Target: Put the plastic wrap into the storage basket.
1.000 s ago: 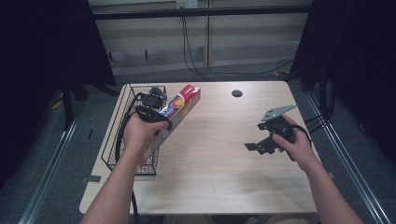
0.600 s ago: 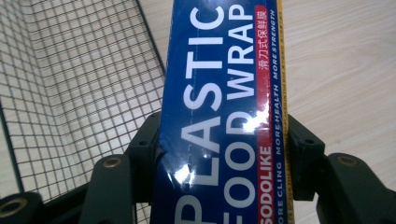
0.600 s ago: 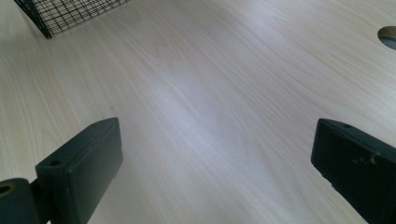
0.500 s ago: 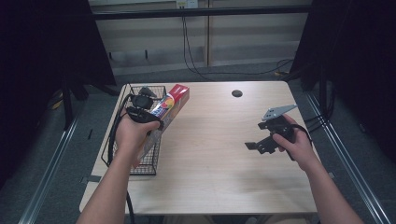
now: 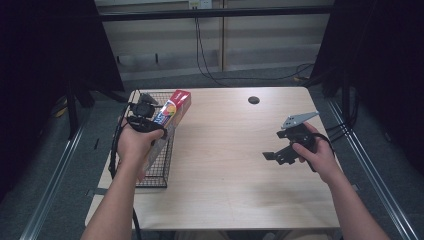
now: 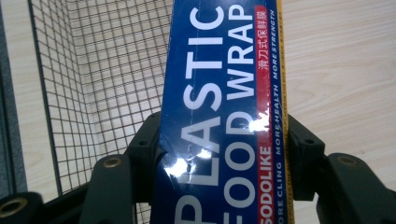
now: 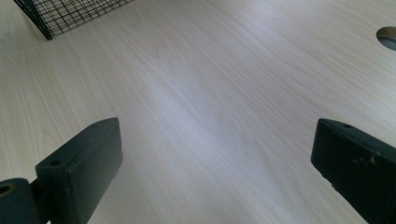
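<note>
Since a second ago your left hand has carried the plastic wrap box leftward across the table's left edge: it lay slanted over the wood beside the basket then, and now most of its length hangs over the wire basket, with only the red end poking out toward one o'clock past the basket's far right corner. Your right hand has not shifted.

You have the box firmly pinched. In the left gripper view the left gripper has its black jaws pressed against both long sides of the box, and the blue face reading "PLASTIC FOOD WRAP" runs straight up between them. Behind it, at ten o'clock in that view, you can see the basket's mesh wall and the bare floor of the basket, so the box is above the opening, not resting inside.

By my reading, the pickup and most of the carry are done. What is left is to line the box up with the basket's long axis, lower it in, and let go. It sits slanted across the right rim for now, so it may catch the wire if you drop it as it is.

Your right gripper hangs spread and empty over the table at about three o'clock from the basket, well apart from it; in the right gripper view its jaws stand wide with only bare wood between them and a corner of the basket far off.
</note>
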`<action>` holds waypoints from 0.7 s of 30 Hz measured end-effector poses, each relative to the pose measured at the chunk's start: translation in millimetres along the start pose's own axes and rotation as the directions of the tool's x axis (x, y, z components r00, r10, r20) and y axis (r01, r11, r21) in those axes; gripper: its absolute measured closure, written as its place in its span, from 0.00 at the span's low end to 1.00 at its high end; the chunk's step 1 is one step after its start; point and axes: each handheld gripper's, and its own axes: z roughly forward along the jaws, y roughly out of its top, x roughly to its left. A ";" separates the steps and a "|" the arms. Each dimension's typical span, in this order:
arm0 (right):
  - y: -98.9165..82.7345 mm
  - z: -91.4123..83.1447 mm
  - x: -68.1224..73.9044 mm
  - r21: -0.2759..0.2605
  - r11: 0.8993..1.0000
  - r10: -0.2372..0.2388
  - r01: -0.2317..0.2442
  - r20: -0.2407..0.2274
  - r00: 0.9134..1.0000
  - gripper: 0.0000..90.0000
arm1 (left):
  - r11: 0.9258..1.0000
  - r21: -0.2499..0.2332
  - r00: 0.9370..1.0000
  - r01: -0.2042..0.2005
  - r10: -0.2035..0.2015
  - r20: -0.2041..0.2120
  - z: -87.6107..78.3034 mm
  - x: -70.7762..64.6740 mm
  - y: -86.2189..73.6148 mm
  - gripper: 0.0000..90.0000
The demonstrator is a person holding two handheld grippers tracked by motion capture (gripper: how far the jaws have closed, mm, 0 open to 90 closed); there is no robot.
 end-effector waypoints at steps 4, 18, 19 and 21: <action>-0.1 -0.4 0.0 -0.003 1.000 0.003 -0.003 0.003 1.000 0.02 | 1.000 -0.004 1.000 0.028 -0.028 -0.006 0.5 4.6 -2.8 0.48; -1.4 0.3 -1.0 0.007 1.000 0.007 -0.007 0.010 1.000 0.02 | 0.992 -0.012 0.991 0.124 -0.124 -0.046 3.6 18.6 -11.7 0.48; -1.6 0.3 -1.0 0.006 1.000 0.008 -0.008 0.008 1.000 0.02 | 0.991 -0.014 0.990 0.134 -0.134 -0.046 4.0 19.7 -12.7 0.48; -1.7 0.2 -1.2 0.004 1.000 0.007 -0.007 0.008 1.000 0.02 | 0.990 -0.015 0.988 0.144 -0.144 -0.055 4.7 21.2 -14.5 0.48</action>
